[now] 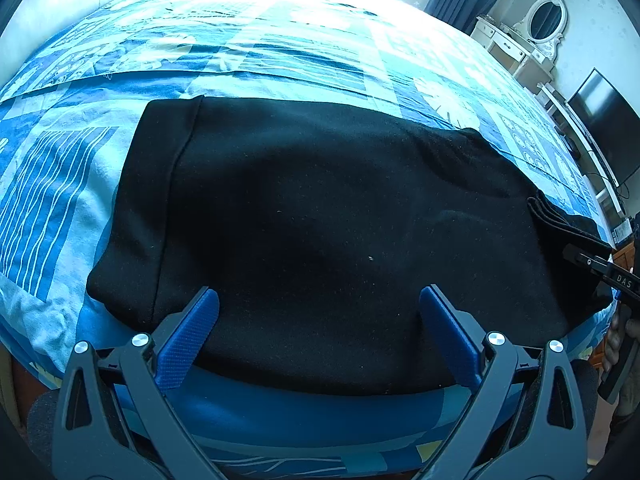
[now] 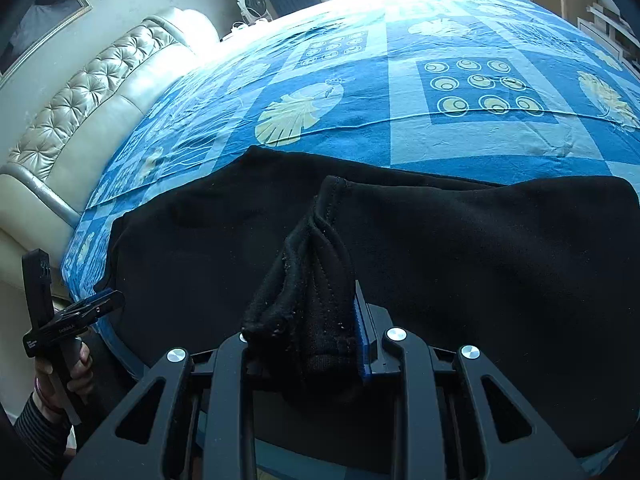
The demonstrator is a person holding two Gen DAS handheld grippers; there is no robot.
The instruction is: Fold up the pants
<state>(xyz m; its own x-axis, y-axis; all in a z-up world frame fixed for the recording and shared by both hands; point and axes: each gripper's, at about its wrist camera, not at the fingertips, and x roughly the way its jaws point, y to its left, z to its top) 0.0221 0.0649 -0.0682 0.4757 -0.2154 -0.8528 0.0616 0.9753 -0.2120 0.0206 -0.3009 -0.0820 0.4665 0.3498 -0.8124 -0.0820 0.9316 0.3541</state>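
Pants (image 1: 320,220), black, flat on bedsheet (image 1: 60,168), bunched in right gripper (image 2: 320,344) jaws; left gripper (image 1: 318,308) jaws wide.

Daylight enters from the top of both frames, where the far end of the bed (image 1: 256,20) burns out to near white, its pattern lost in glare. The black pants (image 1: 320,208) swallow light: almost no folds read in the left wrist view (only specks of lint show), while the right wrist view catches faint seams. Fisheye distortion bows the bed into a dome, and dark vignetting rings the corners. Focus is crisp centrally, softer toward the edges.
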